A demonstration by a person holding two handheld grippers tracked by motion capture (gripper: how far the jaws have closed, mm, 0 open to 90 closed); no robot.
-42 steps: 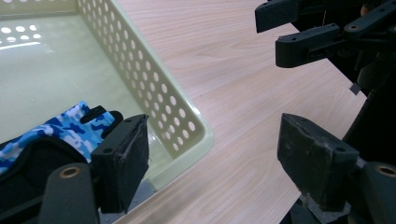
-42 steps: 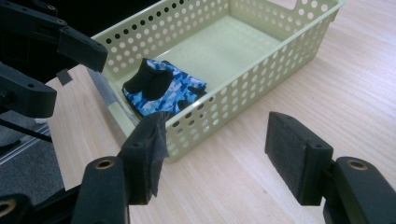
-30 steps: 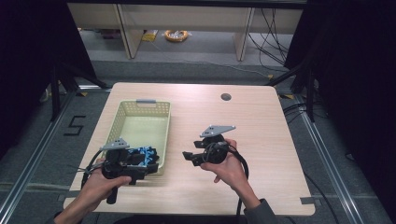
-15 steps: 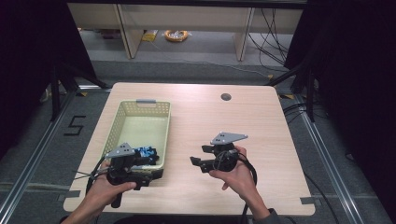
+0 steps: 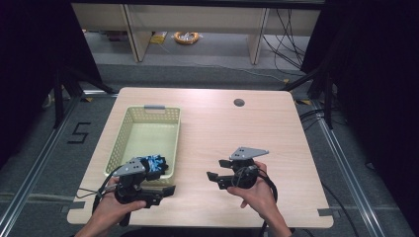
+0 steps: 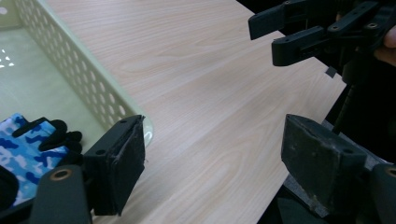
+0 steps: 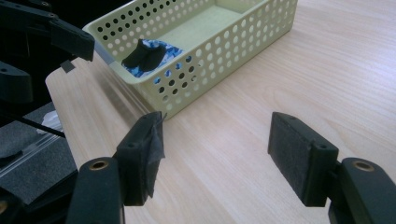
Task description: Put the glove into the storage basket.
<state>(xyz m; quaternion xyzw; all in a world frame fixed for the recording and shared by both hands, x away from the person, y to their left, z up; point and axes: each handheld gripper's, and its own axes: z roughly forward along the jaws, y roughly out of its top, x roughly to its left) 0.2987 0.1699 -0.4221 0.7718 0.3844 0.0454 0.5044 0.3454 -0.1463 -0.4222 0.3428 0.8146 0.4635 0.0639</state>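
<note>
A pale yellow-green perforated basket [image 5: 148, 129] stands on the left half of the wooden table [image 5: 276, 123]. A blue camouflage glove with black fingers [image 5: 154, 164] lies in the basket's near end, also seen as the glove [image 6: 21, 144] and glove [image 7: 150, 52]. My left gripper [image 5: 165, 193] is held just in front of the basket's near rim, open and holding nothing; its jaws stand wide apart in the left gripper view [image 6: 210, 158]. My right gripper [image 5: 215, 169] hovers over the table's near middle, pointing left, open and holding nothing [image 7: 215, 149].
The basket wall [image 6: 88, 84] runs along the left of the left gripper view, with the right gripper [image 6: 303, 32] at top right. The left gripper [image 7: 46, 28] shows top left in the right gripper view. A round cable hole [image 5: 239, 102] lies at the table's far side.
Both grippers have drawn back toward the table's near edge. The left one has come away from the basket's front end, leaving the glove inside.
</note>
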